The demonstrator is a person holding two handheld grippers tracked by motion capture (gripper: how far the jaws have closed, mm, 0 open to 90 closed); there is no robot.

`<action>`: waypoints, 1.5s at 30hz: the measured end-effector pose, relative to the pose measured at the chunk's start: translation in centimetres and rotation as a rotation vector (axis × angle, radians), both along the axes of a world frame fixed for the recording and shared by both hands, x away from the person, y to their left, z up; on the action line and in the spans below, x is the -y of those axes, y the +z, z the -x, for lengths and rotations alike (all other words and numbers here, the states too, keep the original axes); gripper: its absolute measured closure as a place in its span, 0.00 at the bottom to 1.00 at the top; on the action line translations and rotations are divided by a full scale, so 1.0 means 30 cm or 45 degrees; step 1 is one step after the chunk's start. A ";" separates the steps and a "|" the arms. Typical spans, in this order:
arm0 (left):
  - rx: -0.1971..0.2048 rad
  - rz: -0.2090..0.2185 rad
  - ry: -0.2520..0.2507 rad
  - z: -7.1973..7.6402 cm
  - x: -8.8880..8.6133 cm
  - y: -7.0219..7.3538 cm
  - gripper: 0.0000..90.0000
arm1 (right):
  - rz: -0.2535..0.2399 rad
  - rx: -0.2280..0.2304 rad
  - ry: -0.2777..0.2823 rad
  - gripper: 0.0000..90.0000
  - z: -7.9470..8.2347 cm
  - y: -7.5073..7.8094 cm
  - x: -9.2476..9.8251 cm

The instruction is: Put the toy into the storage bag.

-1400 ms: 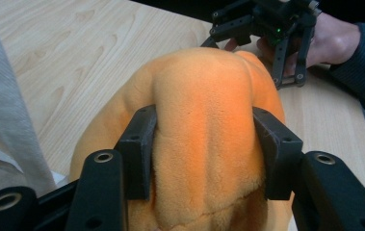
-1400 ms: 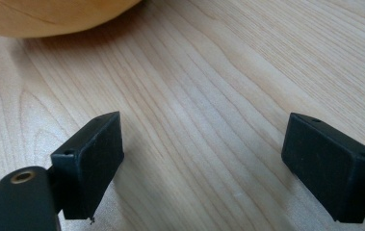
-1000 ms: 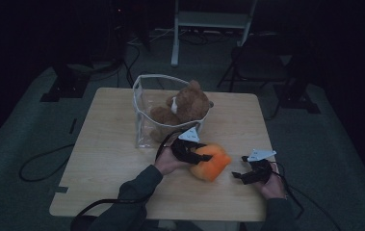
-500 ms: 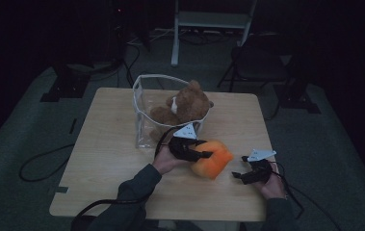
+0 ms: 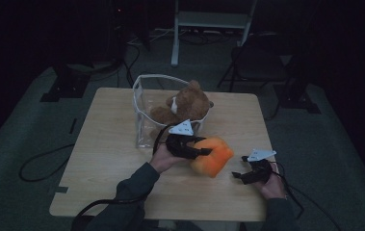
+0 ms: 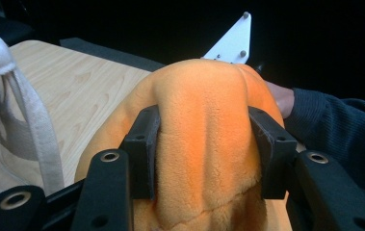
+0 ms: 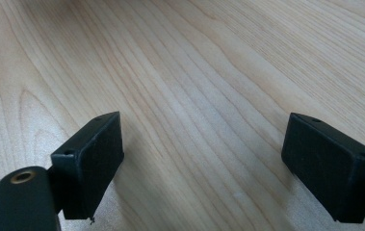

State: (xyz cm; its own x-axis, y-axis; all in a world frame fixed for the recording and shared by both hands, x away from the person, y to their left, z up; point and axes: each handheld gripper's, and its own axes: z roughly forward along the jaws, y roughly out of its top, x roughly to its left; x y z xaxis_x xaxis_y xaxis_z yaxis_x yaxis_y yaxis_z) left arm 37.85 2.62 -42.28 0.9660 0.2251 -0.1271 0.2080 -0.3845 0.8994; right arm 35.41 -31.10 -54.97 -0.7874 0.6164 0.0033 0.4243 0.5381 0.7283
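An orange plush toy hangs just above the wooden table, with my left gripper shut on it. In the left gripper view both black pads squeeze a fold of the orange plush. A brown teddy bear sits in a clear bin with a white rim, just behind my left hand. My right gripper rests low over the table at the right front, open, and in its own view its pads stand wide apart over bare wood.
A white strap and the bin's clear wall lie close on the left in the left gripper view. The other hand's dark sleeve lies behind the plush. Chairs and stands surround the table on the dark floor.
My left gripper has lifted the orange plush a little and carried it toward the bin. The right gripper has stayed where it was.
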 end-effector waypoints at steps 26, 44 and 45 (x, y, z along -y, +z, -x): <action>0.031 0.042 0.008 0.008 -0.052 0.088 0.58 | 0.000 0.000 -0.001 0.15 0.000 0.000 0.000; 0.057 0.066 0.016 0.006 -0.081 0.139 0.58 | 0.000 0.000 -0.001 0.15 0.000 0.000 0.000; 0.059 0.066 0.017 0.005 -0.083 0.142 0.58 | 0.000 0.000 -0.002 0.15 0.000 0.000 0.000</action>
